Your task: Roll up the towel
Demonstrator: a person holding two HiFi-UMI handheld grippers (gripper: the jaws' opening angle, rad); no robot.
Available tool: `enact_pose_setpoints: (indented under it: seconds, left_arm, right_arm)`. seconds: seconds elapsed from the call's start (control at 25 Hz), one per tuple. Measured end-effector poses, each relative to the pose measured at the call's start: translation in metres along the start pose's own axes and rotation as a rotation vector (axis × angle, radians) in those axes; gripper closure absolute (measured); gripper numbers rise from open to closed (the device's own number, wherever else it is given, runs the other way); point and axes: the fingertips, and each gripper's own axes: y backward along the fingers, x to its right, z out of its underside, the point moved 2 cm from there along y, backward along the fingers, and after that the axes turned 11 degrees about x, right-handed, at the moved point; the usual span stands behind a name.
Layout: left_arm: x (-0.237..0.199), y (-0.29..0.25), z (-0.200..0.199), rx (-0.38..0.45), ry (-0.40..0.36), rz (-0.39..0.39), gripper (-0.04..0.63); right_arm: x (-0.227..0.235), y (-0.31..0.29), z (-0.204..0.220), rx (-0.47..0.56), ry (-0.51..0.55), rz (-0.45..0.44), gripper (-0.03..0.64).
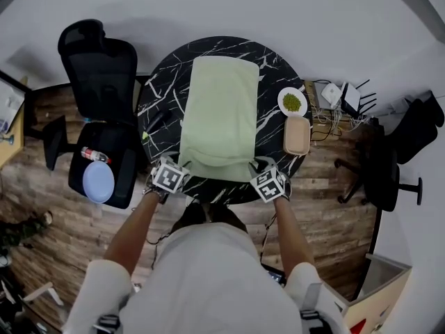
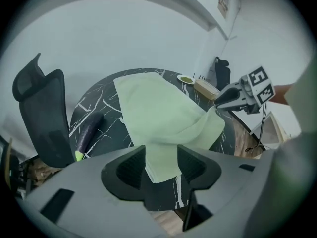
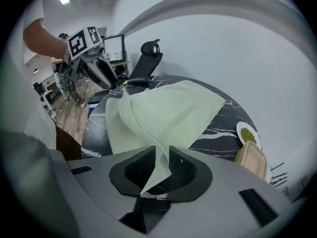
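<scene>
Head view: a pale green towel [image 1: 219, 110] is seen spread down the middle of the round black marble table [image 1: 156, 82], from its far edge to its near edge, with the near end turned back over itself in a soft fold. The left gripper [image 1: 182, 165] and the right gripper [image 1: 256, 165] are held at the table's near edge, one at each near corner of the towel. In the left gripper view, the jaws are seen wide apart, released, with a loose flap of the towel hanging between them. In the right gripper view, the jaws are seen only narrowly apart, slackened rather than clenched, with a thin twisted corner of the towel lying between them. A dark eggplant [image 1: 156, 122] lies near the table's left edge, and a plate of green bits [image 1: 292, 101] and a tan container [image 1: 297, 136] are set at its right edge.
</scene>
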Motion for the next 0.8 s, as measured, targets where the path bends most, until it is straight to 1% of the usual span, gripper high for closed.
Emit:
enact_pose_setpoints:
  seconds: [0.12,0.24,0.32,0.4,0.48,0.52,0.64,0.68,0.72,0.8]
  left_arm:
    - [-0.001,0.0,0.009,-0.008,0.016,-0.015,0.399]
    - [0.003,0.0,0.028,-0.047,0.007,-0.002,0.399]
    - [0.006,-0.001,0.039,-0.071,-0.022,0.008,0.399]
    - [0.008,-0.003,0.046,-0.083,-0.06,0.021,0.399]
    - [0.014,-0.005,0.051,-0.085,-0.113,0.061,0.396]
    - [0.018,-0.006,0.054,-0.084,-0.158,0.089,0.391]
    - [0.027,-0.009,0.064,-0.124,-0.354,0.148,0.393]
    - [0.027,-0.011,0.066,-0.138,-0.4,0.162,0.396]
    - [0.027,-0.014,0.067,-0.146,-0.42,0.175,0.406]
    - [0.027,-0.018,0.067,-0.151,-0.419,0.198,0.428]
  right_arm:
    - [0.01,0.001,-0.001,0.011,-0.002,0.057,0.541]
    - [0.013,0.008,0.0,0.023,0.026,0.093,0.551]
    - [0.005,0.012,0.002,0.035,0.067,0.07,0.551]
    - [-0.012,0.014,0.01,0.022,0.111,0.011,0.547]
    - [-0.03,0.014,0.02,-0.008,0.153,-0.047,0.53]
    - [-0.039,0.014,0.026,-0.023,0.176,-0.071,0.523]
    - [-0.06,0.015,0.039,-0.053,0.241,-0.124,0.515]
    - [-0.064,0.014,0.042,-0.06,0.248,-0.137,0.514]
    - [-0.068,0.012,0.045,-0.069,0.246,-0.151,0.51]
    - [-0.074,0.008,0.052,-0.09,0.234,-0.177,0.484]
